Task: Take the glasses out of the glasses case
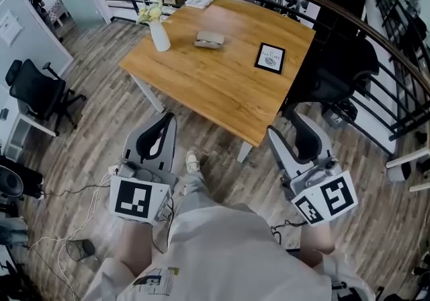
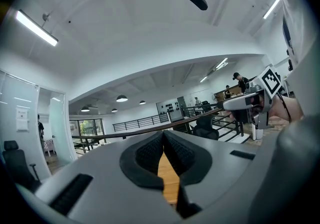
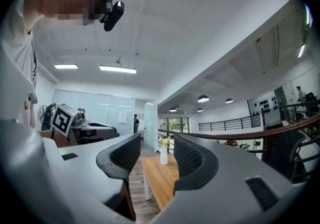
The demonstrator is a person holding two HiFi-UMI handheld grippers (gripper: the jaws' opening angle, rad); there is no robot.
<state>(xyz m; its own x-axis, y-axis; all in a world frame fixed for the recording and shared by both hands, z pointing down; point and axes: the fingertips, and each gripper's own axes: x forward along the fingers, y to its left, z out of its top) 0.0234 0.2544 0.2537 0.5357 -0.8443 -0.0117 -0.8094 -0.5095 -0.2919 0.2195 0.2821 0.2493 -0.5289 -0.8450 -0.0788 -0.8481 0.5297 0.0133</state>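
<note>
Wooden table (image 1: 215, 88), grey glasses case (image 1: 209, 39), "NATURE" card (image 1: 270, 58), left gripper (image 2: 163, 137) closed, right gripper (image 3: 156, 149) parted.

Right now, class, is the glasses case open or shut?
Shut, it seems: the glasses case lies flat on the table as one closed shell, no lid raised.

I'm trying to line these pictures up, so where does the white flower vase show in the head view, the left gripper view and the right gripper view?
Head view: the vase stands near the left corner of the wooden table.
Left gripper view: not in it; only a sliver of the wooden table shows between the jaws.
Right gripper view: the vase is low centre, framed by the jaws.
Shared landmark: the wooden table.
</note>
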